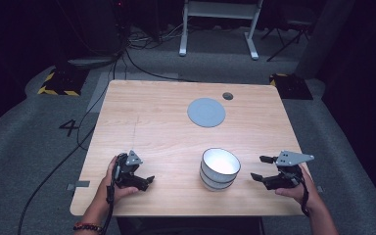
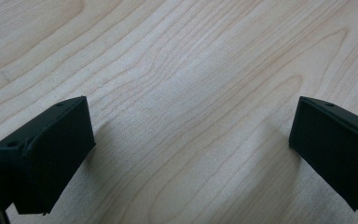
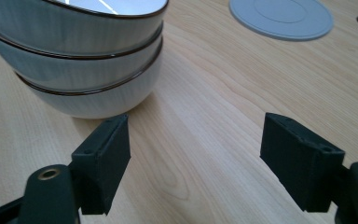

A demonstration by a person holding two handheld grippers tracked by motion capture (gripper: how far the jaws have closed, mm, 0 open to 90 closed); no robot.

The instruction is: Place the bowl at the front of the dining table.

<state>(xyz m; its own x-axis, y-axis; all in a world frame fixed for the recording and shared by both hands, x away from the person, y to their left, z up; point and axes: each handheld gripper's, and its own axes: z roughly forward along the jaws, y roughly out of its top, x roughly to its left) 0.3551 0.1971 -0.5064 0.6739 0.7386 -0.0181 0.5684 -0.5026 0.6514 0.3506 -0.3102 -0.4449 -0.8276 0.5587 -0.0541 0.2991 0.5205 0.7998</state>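
High view showed your left gripper (image 1: 149, 179) and right gripper (image 1: 258, 168), jaws apart and empty, flanking the stacked bowls (image 1: 219, 169) at the desk's (image 1: 142, 122) five o'clock, seemingly poised for unstacking.

- wooden table (image 1: 142, 122), centre of frame
- grey round disc (image 1: 206, 112), upper middle of tabletop
- white desk frame (image 1: 220, 24), top centre
- black cables (image 1: 103, 83), left floor

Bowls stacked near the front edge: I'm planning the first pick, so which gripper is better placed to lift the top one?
Right. The right gripper is open beside the bowls, facing them; the left gripper sits farther off.
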